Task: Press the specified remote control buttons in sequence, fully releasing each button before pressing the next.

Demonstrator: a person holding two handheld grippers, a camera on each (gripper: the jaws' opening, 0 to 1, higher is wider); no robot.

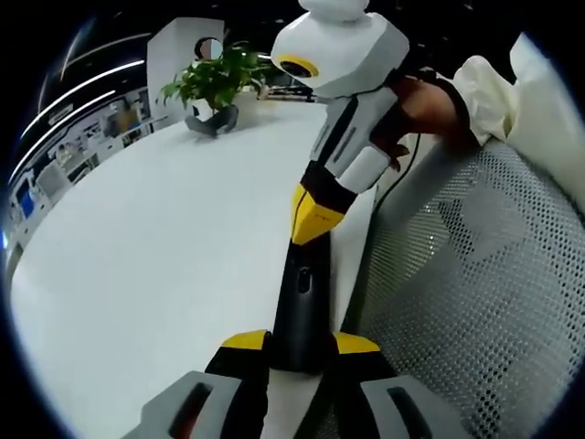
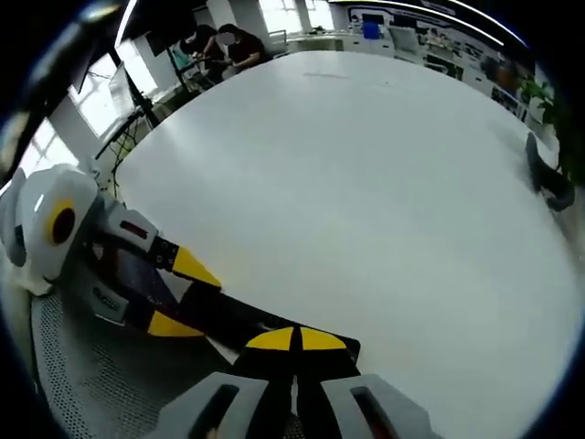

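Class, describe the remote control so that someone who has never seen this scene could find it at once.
Start with the big white table and go to its edge beside the grey mesh chair back. There the left tongs clamp one end of the remote control, and the right tongs press their closed yellow tips on its top. It is the one slim black bar on the table; the potted plant stands far off.

Lighting is bright and even in both views, from ceiling strips and windows. The white table reads slightly washed out, with soft glare and only faint shadows. Fisheye distortion bends lines strongly toward the edges. The nearest gripper parts at the bottom are soft; background detail is small and blurred.
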